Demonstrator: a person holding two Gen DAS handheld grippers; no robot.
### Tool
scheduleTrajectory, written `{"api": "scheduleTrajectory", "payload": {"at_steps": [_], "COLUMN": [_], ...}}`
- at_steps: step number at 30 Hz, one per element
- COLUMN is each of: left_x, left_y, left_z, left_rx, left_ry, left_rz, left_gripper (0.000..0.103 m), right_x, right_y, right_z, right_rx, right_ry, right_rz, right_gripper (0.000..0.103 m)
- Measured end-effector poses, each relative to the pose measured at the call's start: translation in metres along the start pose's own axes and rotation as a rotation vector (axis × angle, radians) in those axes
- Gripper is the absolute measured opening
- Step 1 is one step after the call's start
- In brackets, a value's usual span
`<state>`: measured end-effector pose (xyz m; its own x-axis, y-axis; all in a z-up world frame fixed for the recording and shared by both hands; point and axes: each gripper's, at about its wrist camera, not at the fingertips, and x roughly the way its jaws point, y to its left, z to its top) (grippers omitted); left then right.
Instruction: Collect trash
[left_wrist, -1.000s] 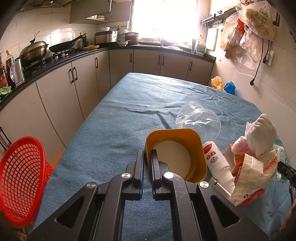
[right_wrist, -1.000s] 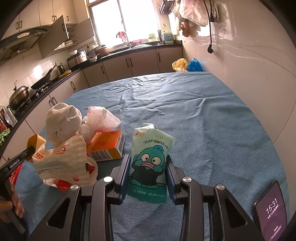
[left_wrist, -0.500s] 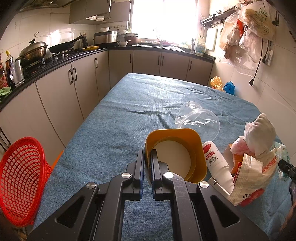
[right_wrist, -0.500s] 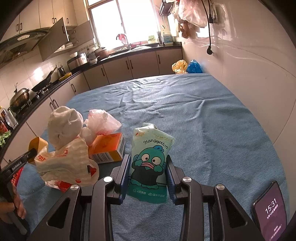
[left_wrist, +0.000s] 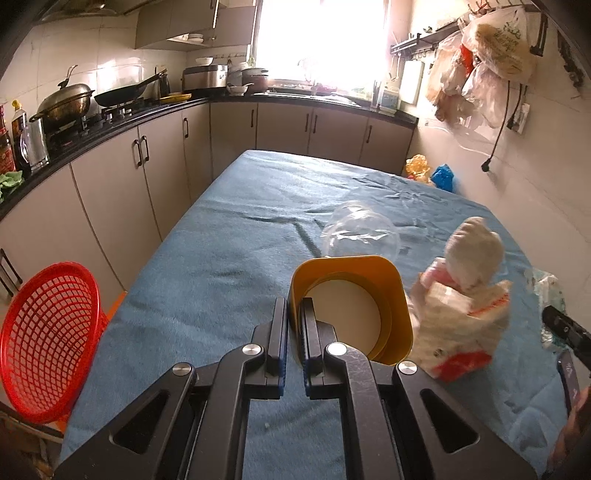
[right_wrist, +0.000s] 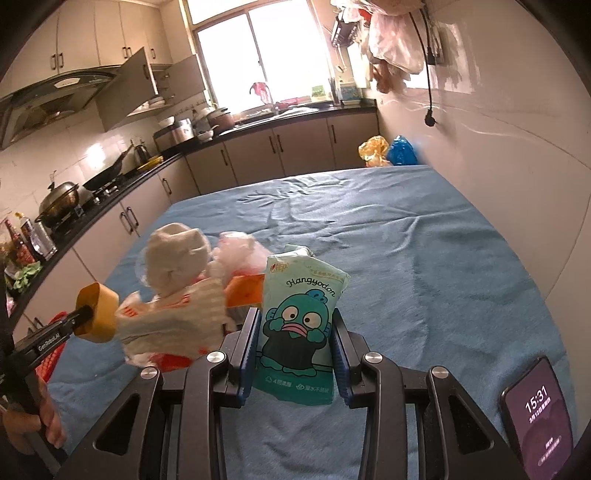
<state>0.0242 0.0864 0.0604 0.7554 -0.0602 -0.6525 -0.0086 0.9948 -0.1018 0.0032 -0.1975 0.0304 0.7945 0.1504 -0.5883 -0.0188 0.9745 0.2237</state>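
A kitchen with grey cupboards and a bright window surrounds a bench covered in blue cloth. The left tongs are clamped tight on the near wall of a yellow cup, one finger inside and one outside, and the cup's open mouth faces the camera. The right tongs stand partly apart, pressed on both sides of a teal tissue pack with a cartoon fish, held upright. In the right wrist view the cup appears to hang clear of the cloth, though blur makes that hard to judge. Just right of the cup a heap of trash sits on the bench: a crumpled white wad on top of a red and white striped plastic bag, with a pink bag and an orange box behind it. A clear plastic lid lies beyond the cup. A red mesh basket stands off the bench's left edge, well apart from the heap. A phone with a lit screen lies at the bench's near right corner.
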Motion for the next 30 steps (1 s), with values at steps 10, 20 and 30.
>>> {"api": "scheduleTrajectory", "payload": {"at_steps": [10,20,30], "left_x": [-0.036,-0.058,-0.074], "left_y": [-0.007,-0.003,0.011], "left_z": [-0.006,-0.014,-0.02], "left_rx": [0.015,0.007,-0.013], "left_ry": [-0.029,-0.04,-0.056], "left_rz": [-0.017,-0.027,-0.027], "left_gripper": [0.006,0.006,0.006], "right_x": [-0.024,-0.041,-0.051], "right_y": [0.016,0.033,0.054], "right_z": [-0.008,-0.013,-0.016], "right_rx": [-0.032,-0.076,-0.128], "right_ry": [-0.015,-0.022,-0.025], "right_rz": [0.044,0.067,0.085], "right_gripper": [0.038,0.038,0.038]}}
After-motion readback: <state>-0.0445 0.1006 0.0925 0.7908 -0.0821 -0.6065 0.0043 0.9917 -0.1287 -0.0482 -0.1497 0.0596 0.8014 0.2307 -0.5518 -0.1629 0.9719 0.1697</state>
